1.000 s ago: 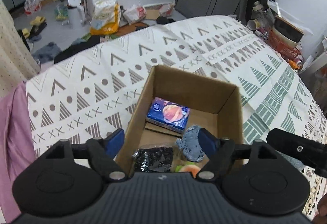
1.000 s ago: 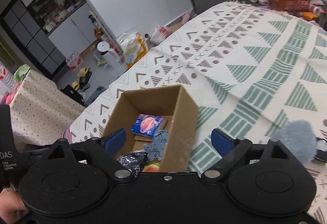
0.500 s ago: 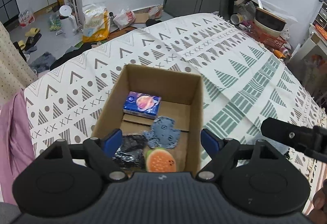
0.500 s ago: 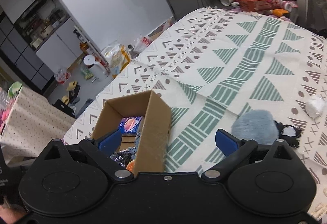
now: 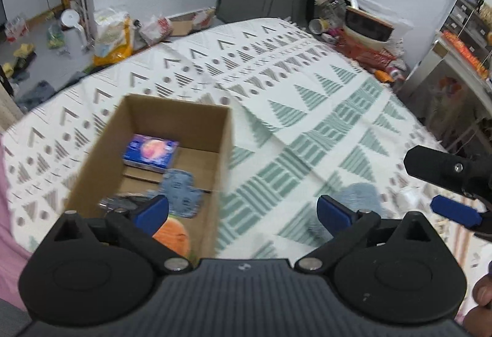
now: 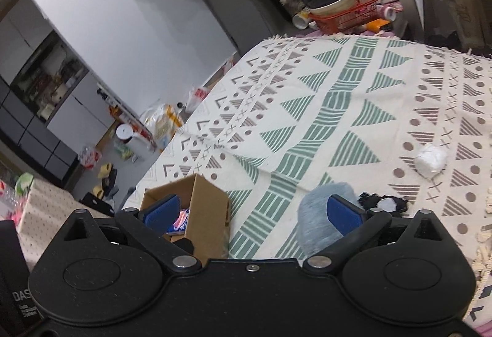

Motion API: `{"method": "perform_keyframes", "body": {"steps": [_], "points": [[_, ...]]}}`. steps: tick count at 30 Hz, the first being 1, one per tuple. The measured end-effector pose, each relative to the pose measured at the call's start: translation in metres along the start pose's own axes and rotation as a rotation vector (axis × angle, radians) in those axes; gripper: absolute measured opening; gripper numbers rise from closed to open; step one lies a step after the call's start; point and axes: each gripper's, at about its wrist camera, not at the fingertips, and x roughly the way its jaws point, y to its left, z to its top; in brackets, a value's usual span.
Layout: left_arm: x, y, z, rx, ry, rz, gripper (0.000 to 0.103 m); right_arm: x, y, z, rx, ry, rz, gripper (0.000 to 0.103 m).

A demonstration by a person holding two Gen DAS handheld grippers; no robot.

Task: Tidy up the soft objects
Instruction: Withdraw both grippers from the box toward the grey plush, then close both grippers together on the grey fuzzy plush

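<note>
A cream bedspread with green and grey triangle print (image 5: 307, 122) fills the ground under both claws. On it, ahead and to the left of the left gripper (image 5: 243, 214), stands an open brown cardboard box (image 5: 224, 152), whose right wall lies between the spread blue pads; nothing is held. Inside the box lie a blue tissue pack with an orange planet picture (image 5: 150, 152), a grey-blue flat cloth piece (image 5: 181, 192), a dark crinkled bag (image 5: 123, 201) and an orange round soft toy (image 5: 172, 238); any print on the pack is too blurred to read. The right gripper (image 6: 255, 214) is also spread wide and empty, with a fluffy grey-blue pompom (image 6: 316, 214) touching its right pad, a black and white soft piece (image 6: 384, 203) just beyond, and a white crumpled ball (image 6: 430, 160) further ahead to the right. At that view's lower left edge a black device reads "DAS".
</note>
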Motion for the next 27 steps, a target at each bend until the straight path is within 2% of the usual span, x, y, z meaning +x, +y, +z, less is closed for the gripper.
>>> {"method": "perform_keyframes", "body": {"steps": [3, 9, 18, 23, 27], "points": [[0.001, -0.012, 0.0, -0.001, -0.001, -0.014, 0.102, -0.008, -0.01, 0.004, 0.012, -0.019, 0.004, 0.103], [0.008, -0.037, -0.001, 0.035, 0.01, -0.014, 0.102, -0.008, -0.037, 0.011, 0.039, -0.018, -0.063, 0.103], [0.025, -0.068, -0.021, 0.093, 0.024, -0.025, 0.102, -0.006, -0.075, 0.013, 0.106, -0.013, -0.095, 0.103], [0.04, -0.077, -0.034, 0.099, 0.054, -0.035, 0.1, 0.014, -0.092, 0.01, 0.142, 0.051, -0.118, 0.103], [0.049, -0.082, -0.04, 0.104, 0.067, -0.055, 0.099, 0.019, -0.096, 0.009, 0.155, 0.067, -0.118, 0.103]]}}
